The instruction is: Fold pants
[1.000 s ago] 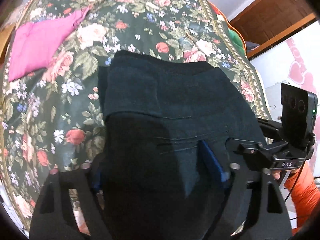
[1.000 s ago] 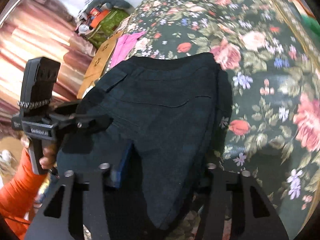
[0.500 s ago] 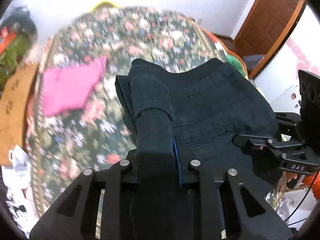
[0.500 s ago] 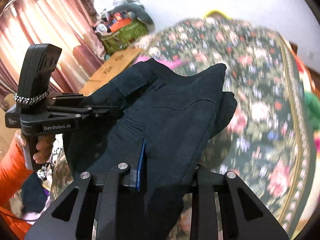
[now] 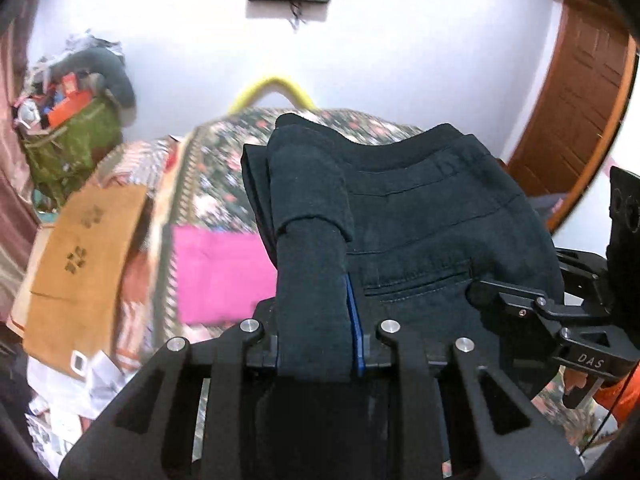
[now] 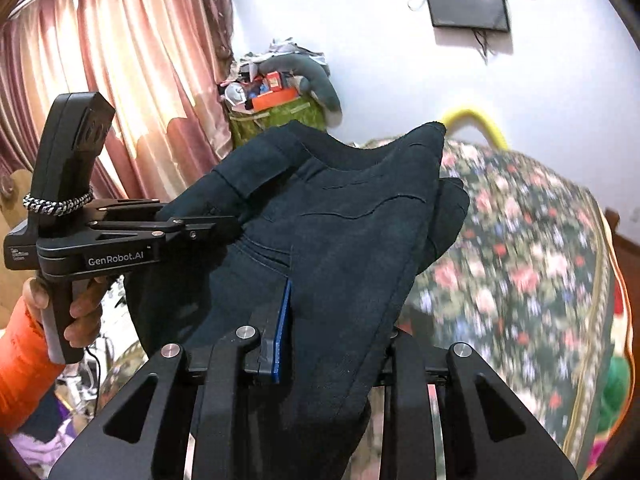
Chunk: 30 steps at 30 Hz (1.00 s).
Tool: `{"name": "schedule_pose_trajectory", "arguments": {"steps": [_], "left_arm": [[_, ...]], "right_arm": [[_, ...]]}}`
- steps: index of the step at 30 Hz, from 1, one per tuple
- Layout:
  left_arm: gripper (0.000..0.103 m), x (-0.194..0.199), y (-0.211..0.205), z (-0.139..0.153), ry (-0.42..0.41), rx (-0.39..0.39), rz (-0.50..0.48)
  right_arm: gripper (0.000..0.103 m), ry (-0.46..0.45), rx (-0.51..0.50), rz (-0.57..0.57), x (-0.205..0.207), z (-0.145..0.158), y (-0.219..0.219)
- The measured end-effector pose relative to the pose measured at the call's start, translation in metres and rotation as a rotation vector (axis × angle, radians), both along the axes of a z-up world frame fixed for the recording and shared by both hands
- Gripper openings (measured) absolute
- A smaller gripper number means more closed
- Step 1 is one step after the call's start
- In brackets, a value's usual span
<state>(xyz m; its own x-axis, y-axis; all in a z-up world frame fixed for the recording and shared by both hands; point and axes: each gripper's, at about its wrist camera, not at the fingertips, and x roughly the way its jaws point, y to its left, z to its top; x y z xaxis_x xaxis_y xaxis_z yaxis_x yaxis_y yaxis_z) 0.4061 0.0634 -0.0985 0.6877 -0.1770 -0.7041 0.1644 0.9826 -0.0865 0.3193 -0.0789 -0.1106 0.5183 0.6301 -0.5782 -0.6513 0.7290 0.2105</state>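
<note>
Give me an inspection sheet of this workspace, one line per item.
Surface: floral bedspread, blurred.
Job's things: dark pants, bunched and lifted above the bed, held at two spots.
Clutter: pink cloth on the bed; brown cardboard at its edge; papers below.
Grippers: left hand-held gripper and right hand-held gripper, each shut on a fold of the pants.
Cables: short cable hanging under the wall screen; thin cord by the orange sleeve.
Surroundings: pink curtains, overfilled green bag, wooden door, white wall.
</note>
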Motion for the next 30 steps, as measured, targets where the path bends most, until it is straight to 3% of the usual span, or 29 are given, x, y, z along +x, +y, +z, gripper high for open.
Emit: {"name": "schedule_pose_trajectory", "arguments": {"steps": [4, 10, 18, 25, 27, 30], "left_arm": [[0.023, 0.026, 0.028, -0.007, -0.017, 0.009, 0.049], [0.023, 0.077, 0.068, -0.042, 0.017, 0.023, 0.129], [0.023, 0.136, 0.109, -0.122, 0.091, 0.016, 0.147], [0.024, 0.161, 0.110, -0.196, 0.189, 0.090, 0.125], [0.029, 0.164, 0.111, -0.215, 0.221, 0.102, 0.119], [0.035, 0.155, 0.105, -0.215, 0.200, 0.128, 0.126]], "right_arm": [[0.022, -0.004, -0.001, 0.011, 0.031, -0.005, 0.030], [0.022, 0.037, -0.033, 0.023, 0.079, -0.032, 0.078], [0.022, 0.110, -0.055, 0.021, 0.123, -0.093, 0.112], [0.025, 0.211, -0.159, 0.002, 0.142, -0.154, 0.131], [0.027, 0.257, -0.171, -0.015, 0.146, -0.163, 0.128], [0.030, 0.269, -0.201, -0.026, 0.142, -0.166, 0.120]]}}
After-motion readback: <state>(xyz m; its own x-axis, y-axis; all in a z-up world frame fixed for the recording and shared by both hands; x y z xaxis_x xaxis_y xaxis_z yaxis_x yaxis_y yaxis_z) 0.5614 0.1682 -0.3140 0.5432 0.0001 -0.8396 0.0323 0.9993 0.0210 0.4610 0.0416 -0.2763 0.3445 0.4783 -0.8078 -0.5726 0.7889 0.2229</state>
